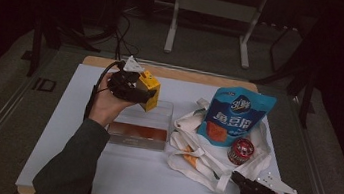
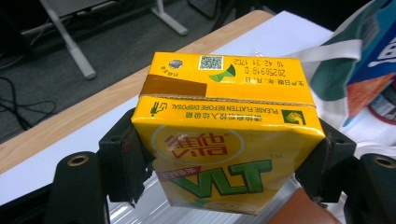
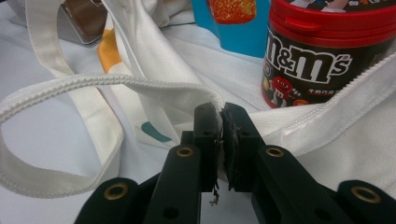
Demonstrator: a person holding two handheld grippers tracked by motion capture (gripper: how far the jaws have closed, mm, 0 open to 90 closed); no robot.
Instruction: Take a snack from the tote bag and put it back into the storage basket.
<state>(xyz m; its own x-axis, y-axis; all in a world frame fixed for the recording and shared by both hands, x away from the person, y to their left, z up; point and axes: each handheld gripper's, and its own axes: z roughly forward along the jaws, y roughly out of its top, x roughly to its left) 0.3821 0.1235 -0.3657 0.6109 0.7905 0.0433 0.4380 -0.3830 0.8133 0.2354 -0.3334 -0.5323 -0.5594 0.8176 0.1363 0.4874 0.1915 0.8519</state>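
while the left side of the white desk (image 1: 55, 127) lies bare out to its near and left edges, the left hand-held gripper (image 1: 133, 88) hangs above the back part of a clear plastic tray (image 1: 141, 128), and it has free room on its left and toward the wooden back edge. its jaws are clamped on a yellow drink carton (image 1: 149, 90) and press its two side faces; in the left gripper view the carton (image 2: 229, 135) sits squarely between the pads, lifted off the desk, with its printed front turned to the camera. the tray stands just below and to the right of it, and a brown lining shows along its near wall.

further right a white tote bag (image 1: 203, 149) lies crumpled, its straps looping toward the near edge. a blue snack bag (image 1: 235, 116) rests on the upper part of the tote, and a red-lidded candy jar (image 1: 240, 151) lies just below the snack bag, touching the cloth. these crowd the right half of the desk up to its right edge.

at the near right corner the right hand-held gripper (image 1: 244, 183) is pinched on the tote's hem; in the right gripper view its jaws (image 3: 220, 140) meet with the seamed cloth edge (image 3: 140, 86) between them, and the jar (image 3: 322, 51) stands close behind.

the snack bag's lower part is cut off in that view, and the carton's underside is hidden.
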